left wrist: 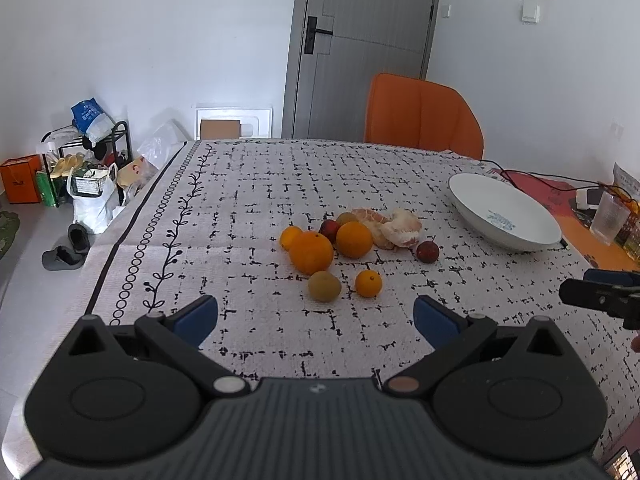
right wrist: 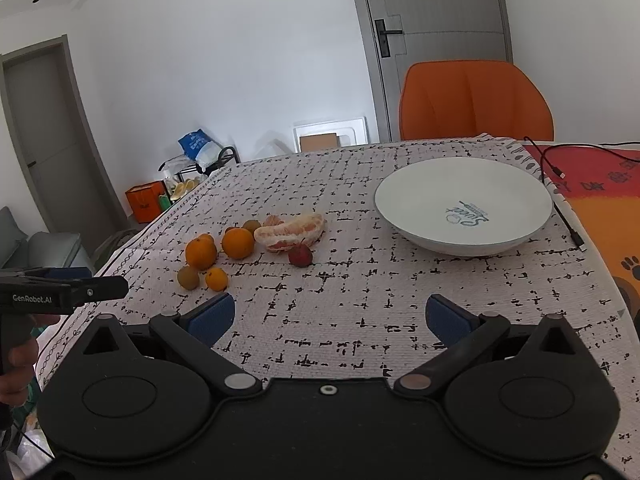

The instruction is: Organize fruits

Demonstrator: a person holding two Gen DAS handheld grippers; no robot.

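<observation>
Both hand-held grippers, left (left wrist: 316,320) and right (right wrist: 330,318), gape empty short of fruits (left wrist: 344,244).

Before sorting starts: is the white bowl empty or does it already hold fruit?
Empty. The white bowl shows only its printed logo; all fruit lies on the tablecloth.

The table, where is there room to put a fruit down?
The white bowl holds nothing, so inside it is free. Bare tablecloth also lies between the fruit pile and both open grippers, left gripper and right gripper. Around the oranges and peeled pomelo it is crowded.
</observation>
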